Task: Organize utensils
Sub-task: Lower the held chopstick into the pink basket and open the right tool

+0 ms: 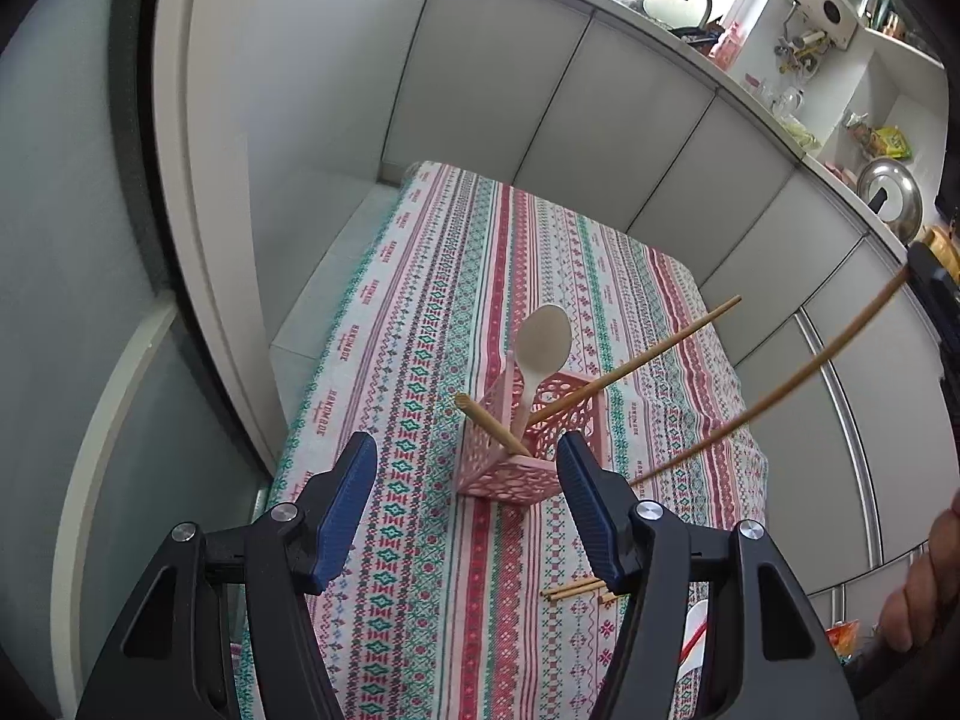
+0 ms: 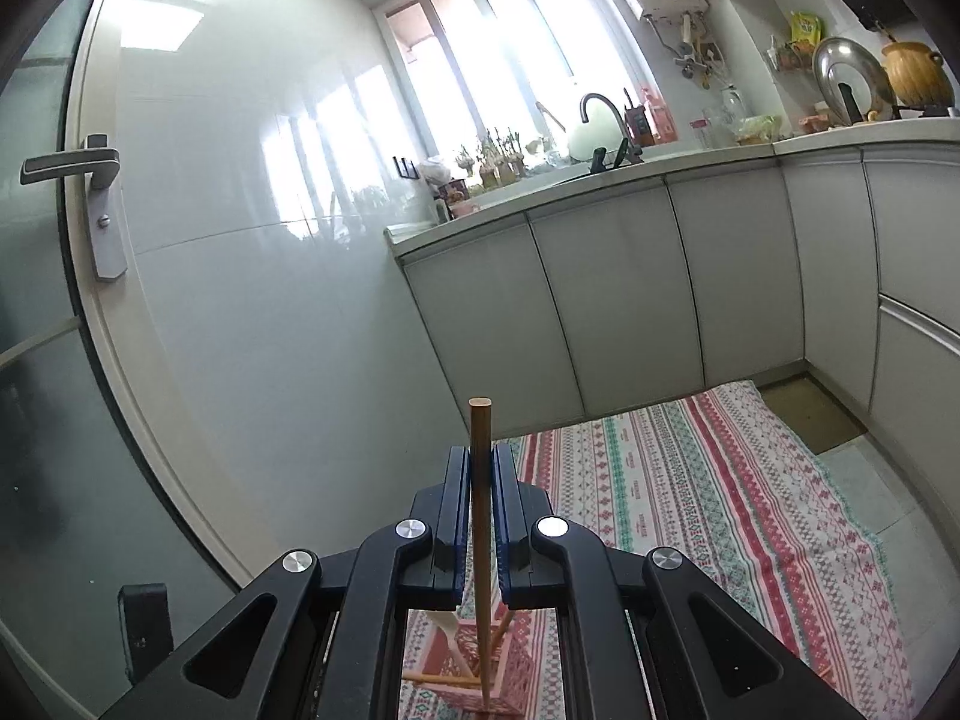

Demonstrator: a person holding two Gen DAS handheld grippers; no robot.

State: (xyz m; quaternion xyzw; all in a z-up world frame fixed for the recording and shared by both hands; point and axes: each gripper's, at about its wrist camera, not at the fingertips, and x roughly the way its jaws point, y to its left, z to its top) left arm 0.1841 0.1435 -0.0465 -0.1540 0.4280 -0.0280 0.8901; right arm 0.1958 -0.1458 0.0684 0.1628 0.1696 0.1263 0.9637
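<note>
A striped tablecloth [image 1: 456, 540] covers the table. Near its middle stands a pink lattice holder [image 1: 528, 450], holding a pale spoon [image 1: 543, 339] and two leaning wooden chopsticks [image 1: 636, 363]. The left gripper [image 1: 468, 480] hangs over the near side of the holder, jaws apart and empty. The right gripper [image 2: 480, 468] is clamped on a long chopstick [image 2: 480, 516] whose lower end reaches down at the holder. Two more chopsticks [image 1: 573, 588] lie on the near cloth.
</note>
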